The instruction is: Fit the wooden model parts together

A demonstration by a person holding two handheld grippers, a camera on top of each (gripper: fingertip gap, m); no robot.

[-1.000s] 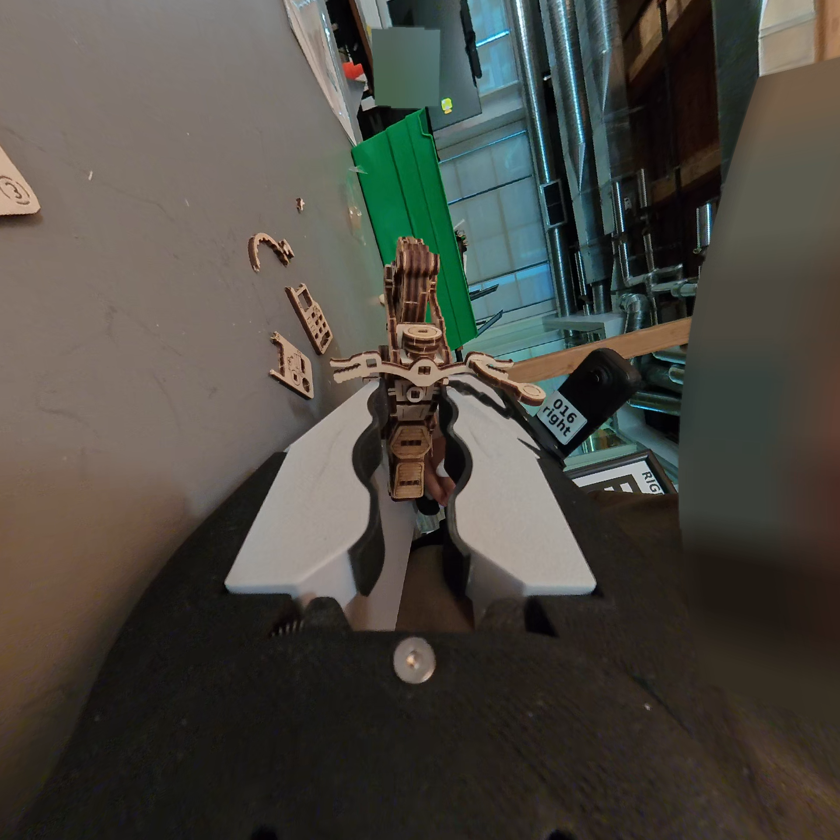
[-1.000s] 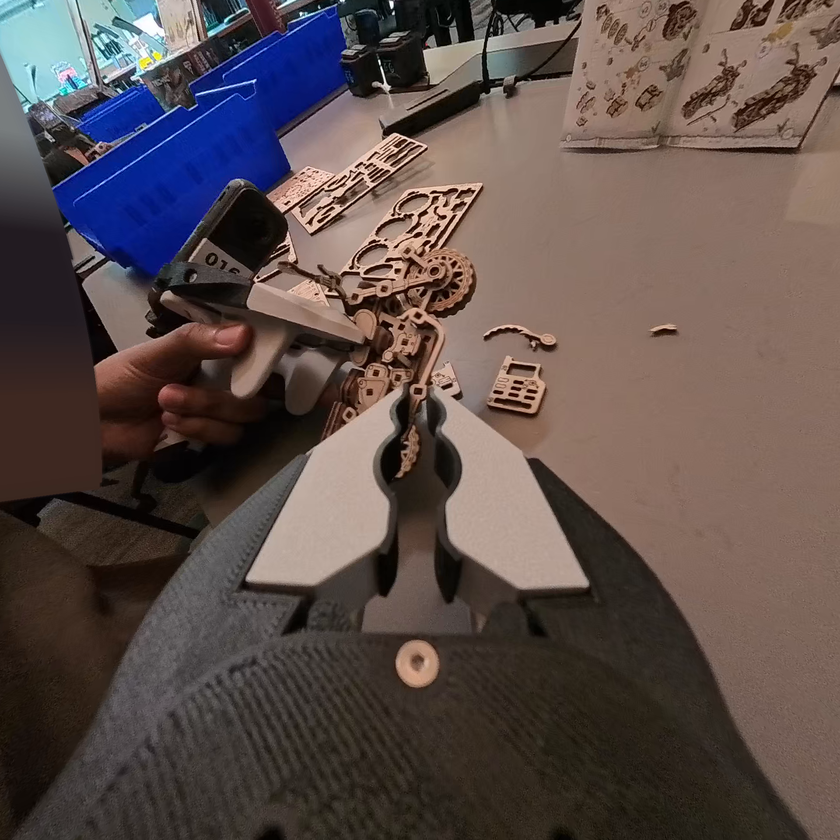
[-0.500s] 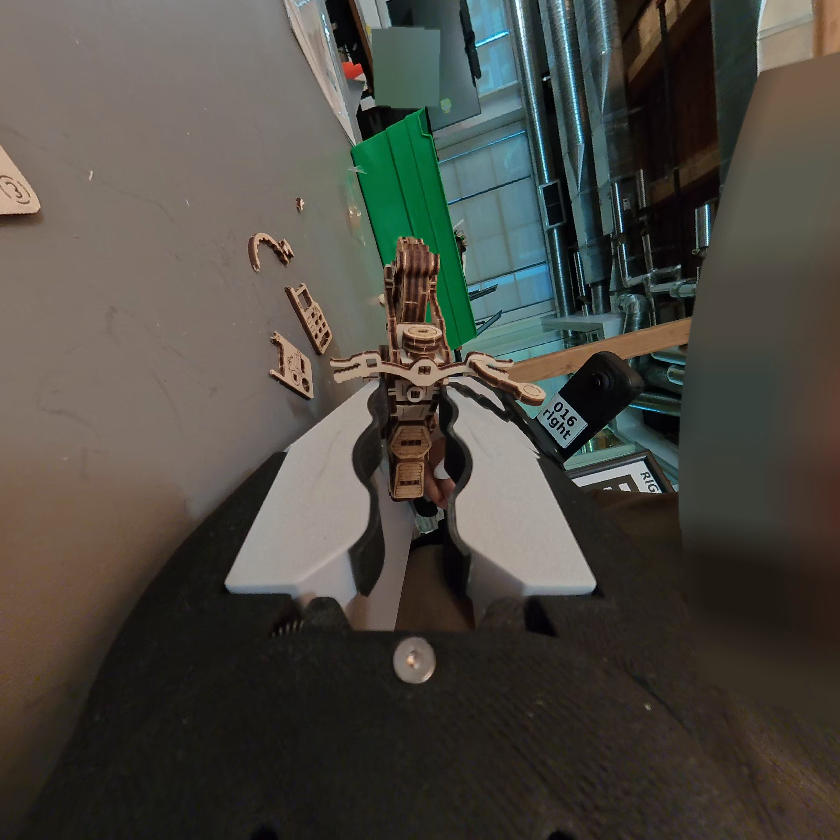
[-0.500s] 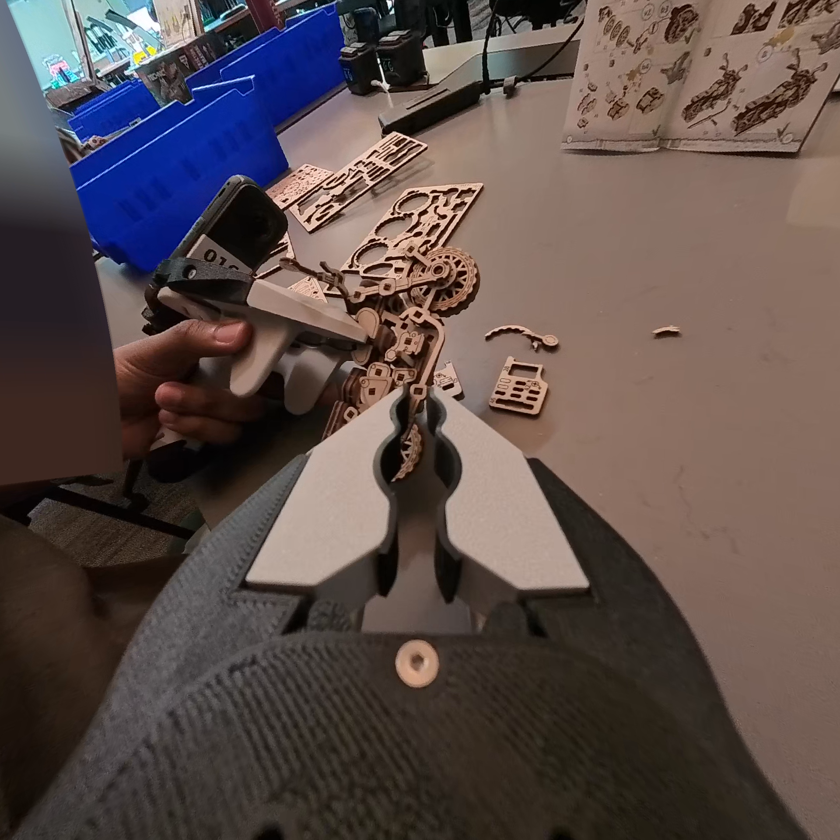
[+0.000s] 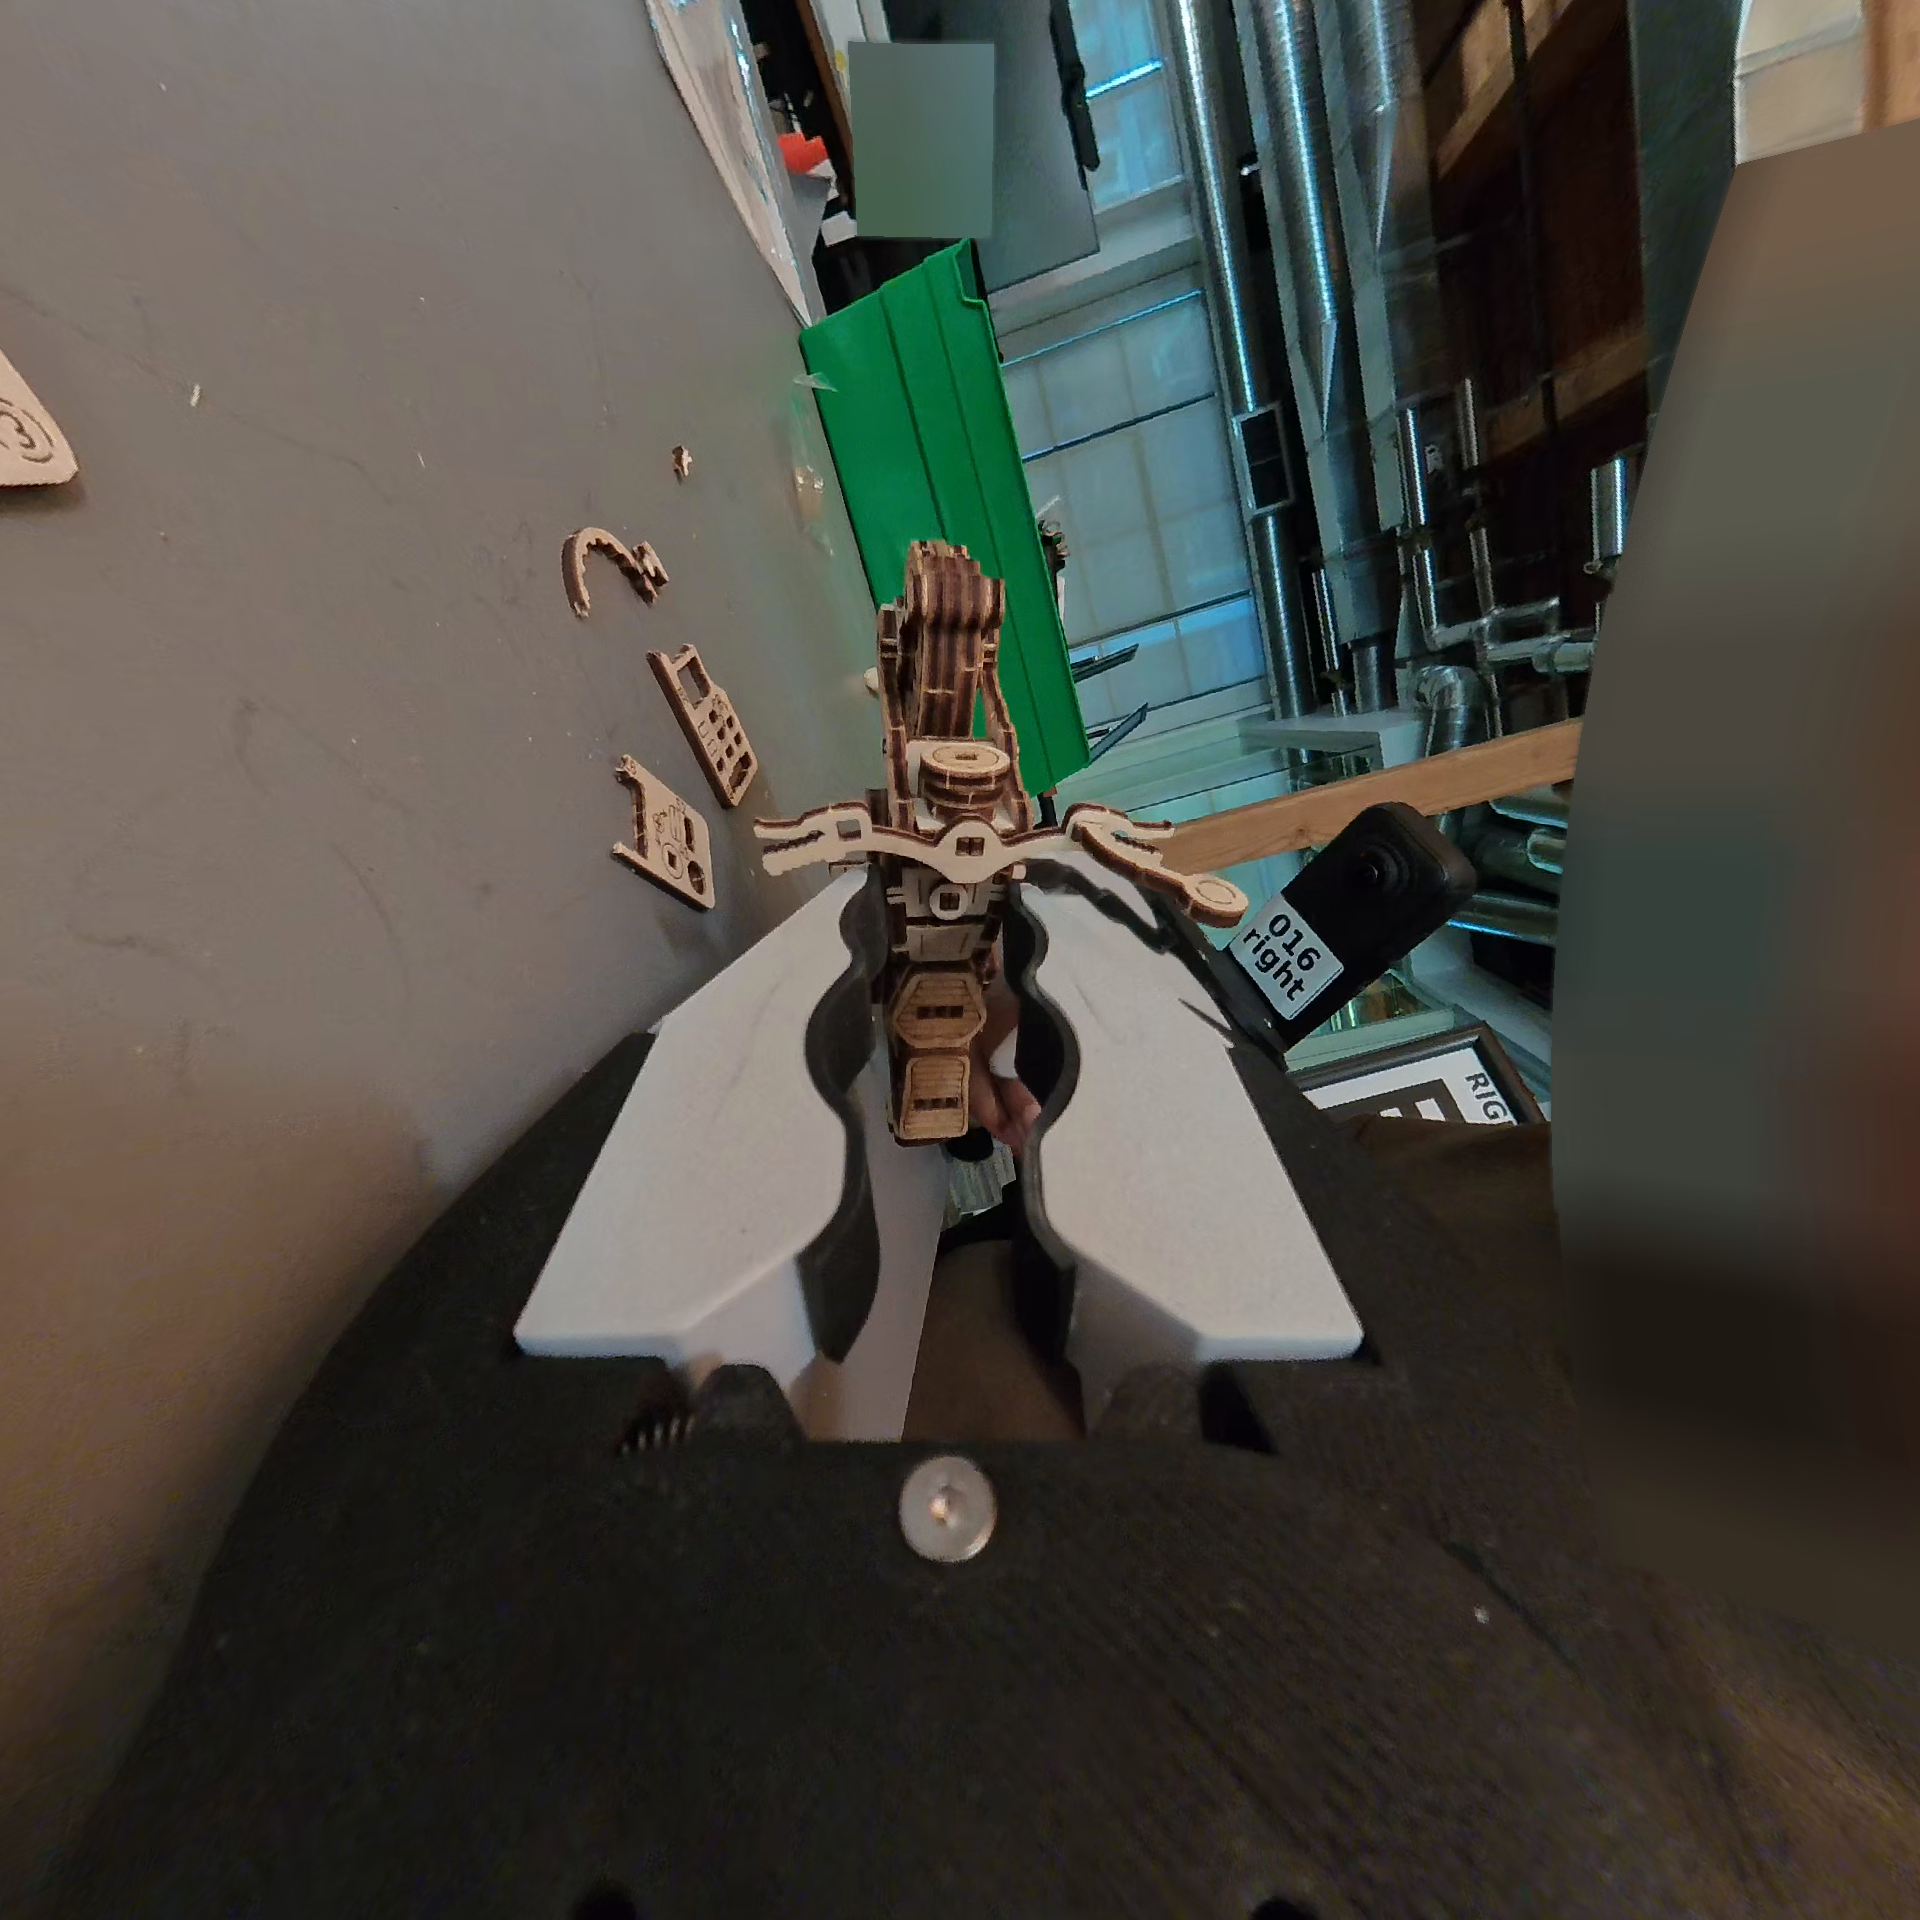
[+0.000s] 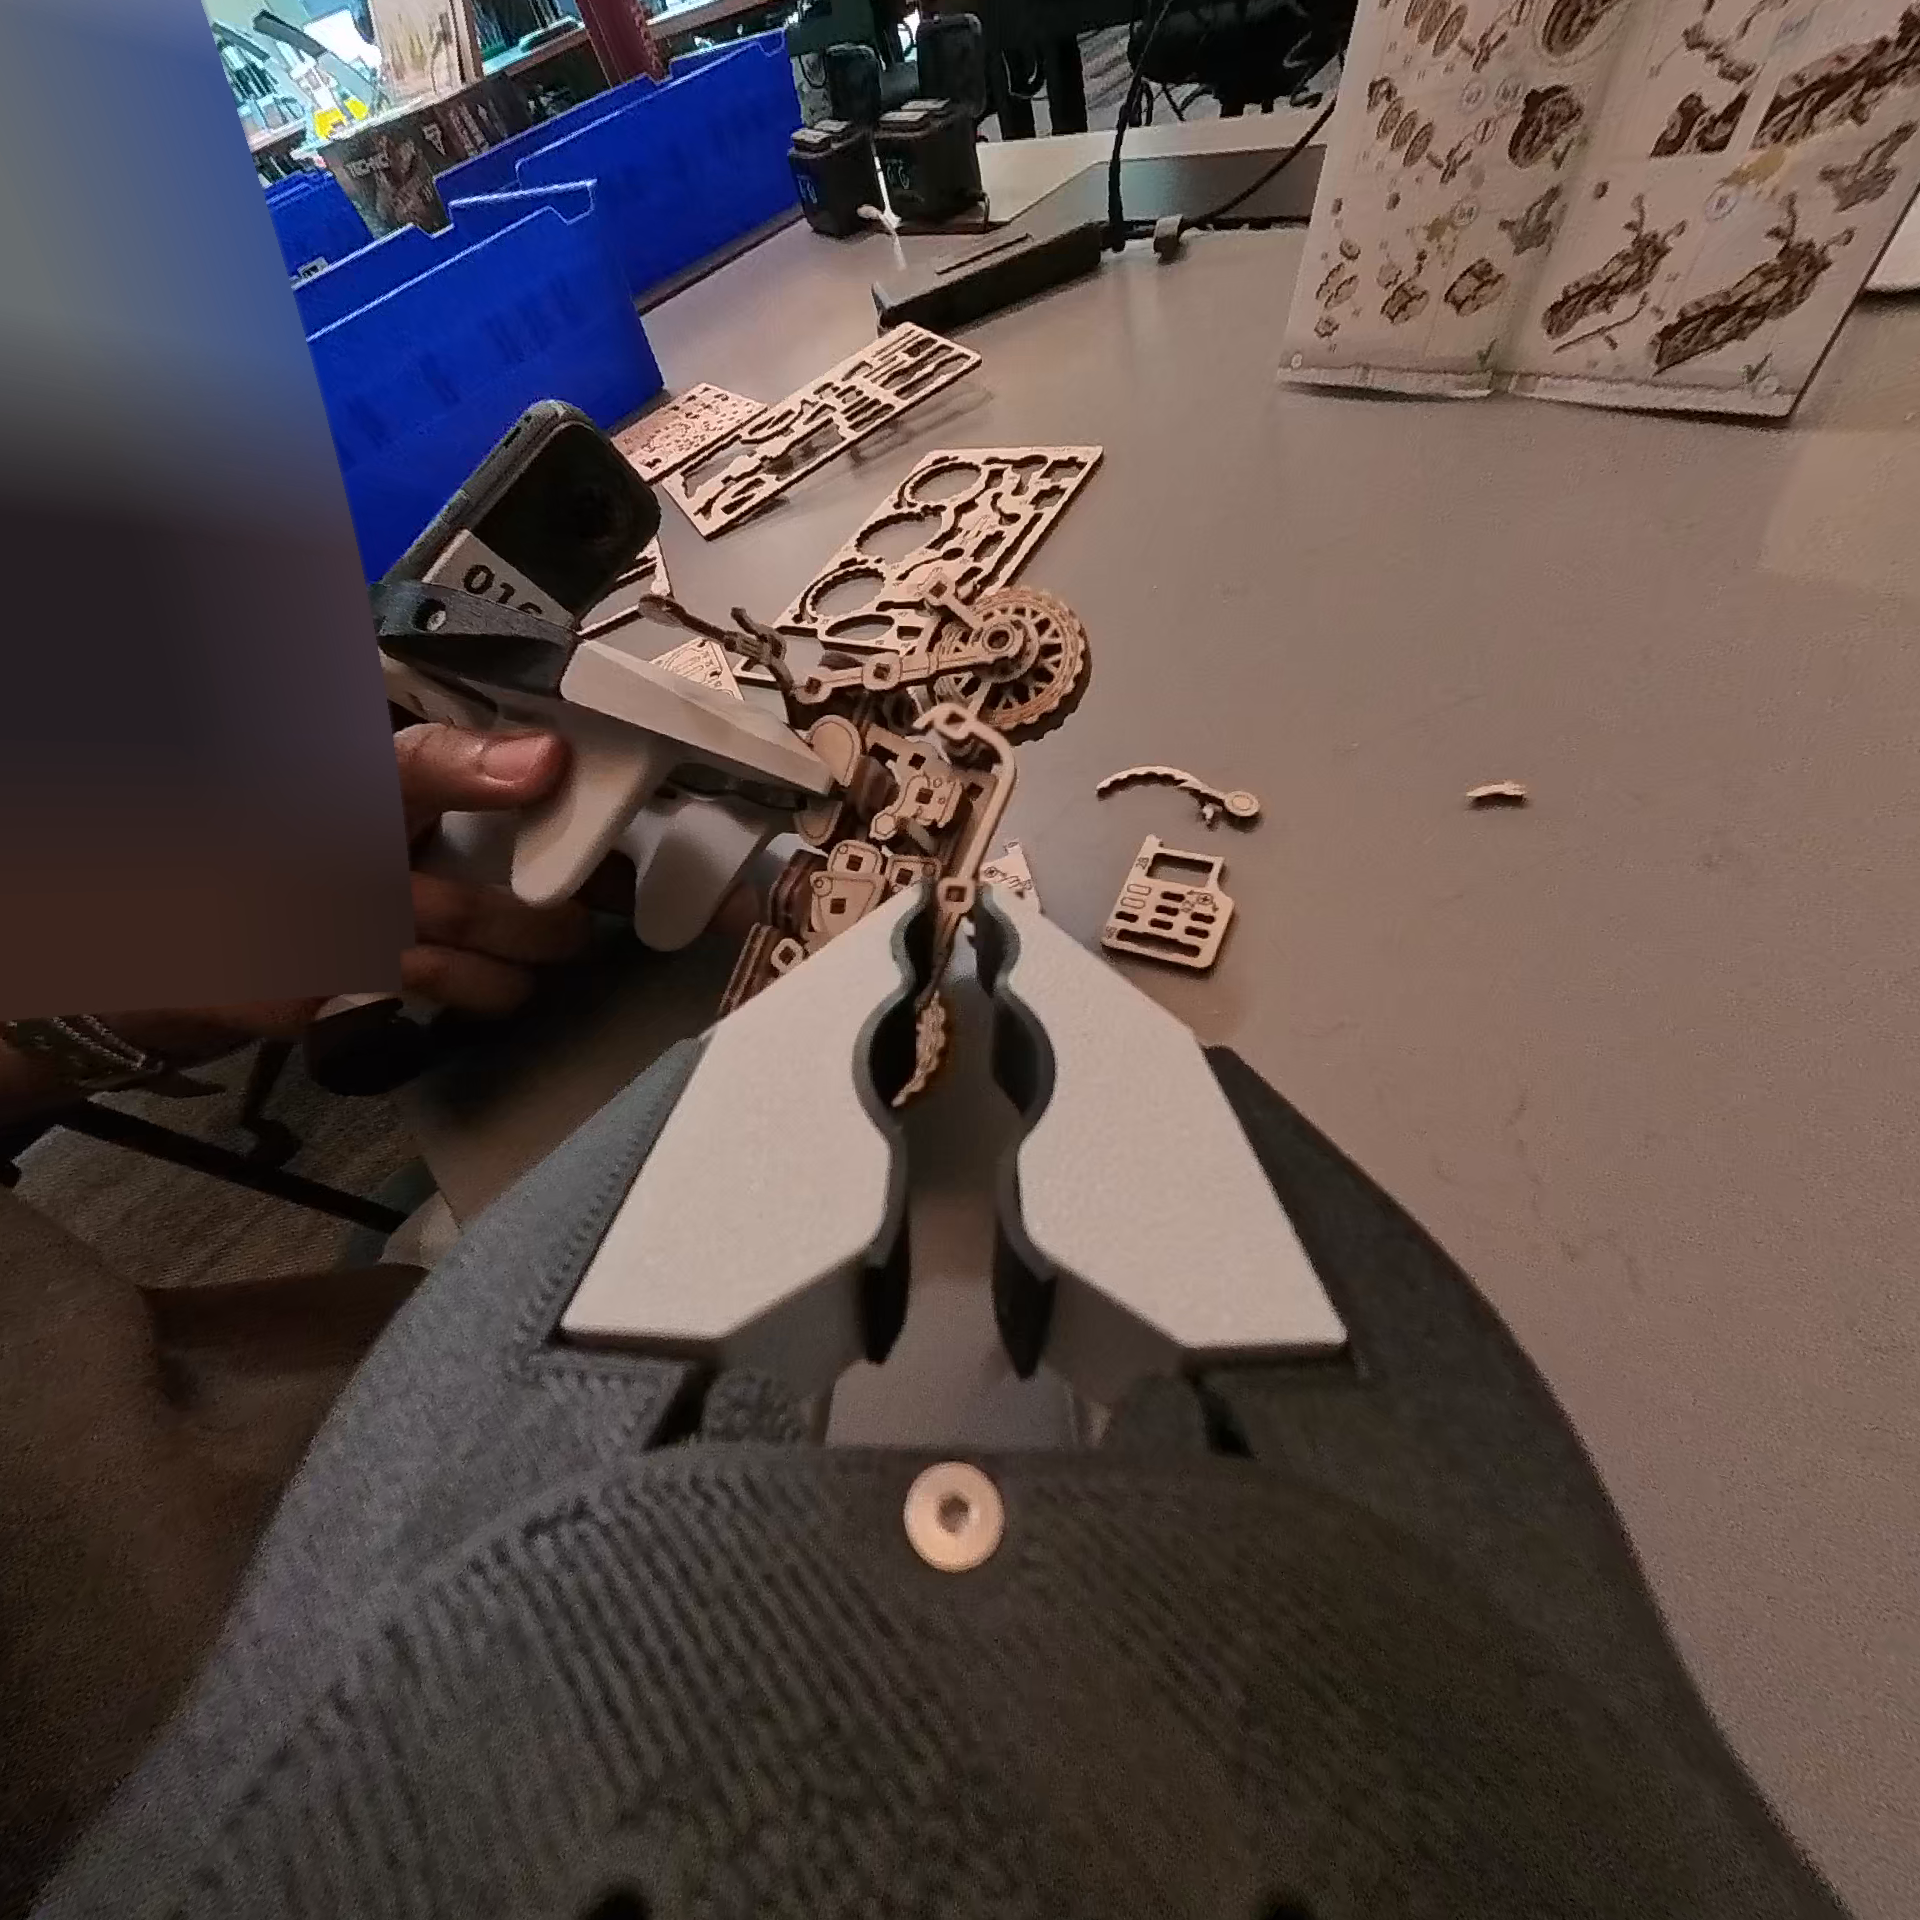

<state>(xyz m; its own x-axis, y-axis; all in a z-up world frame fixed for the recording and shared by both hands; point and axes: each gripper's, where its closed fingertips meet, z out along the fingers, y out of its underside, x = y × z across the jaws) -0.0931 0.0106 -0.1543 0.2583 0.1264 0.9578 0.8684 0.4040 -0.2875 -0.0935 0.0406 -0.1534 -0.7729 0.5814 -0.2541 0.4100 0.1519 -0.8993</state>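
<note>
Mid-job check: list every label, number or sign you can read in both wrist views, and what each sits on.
I do not repeat writing; these things carry it.
White sticker on black camera, left wrist view: legible.
Black-and-white framed sign: cut off.
White sticker on black camera, right wrist view: partly hidden.
Printed instruction sheet: too small.
Flat wooden cut-out part: tiny engraved mark, unreadable.

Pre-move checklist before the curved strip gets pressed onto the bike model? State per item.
1. Left claw shut on motorcycle model: ok.
2. Right claw shut on curved strip: ok.
3. Strip's top end at the model's frame: touching, seating cannot tell.
4. Model held off the table: ok.
5. Loose grid piece and toothed arc away from both claws: ok.
</note>
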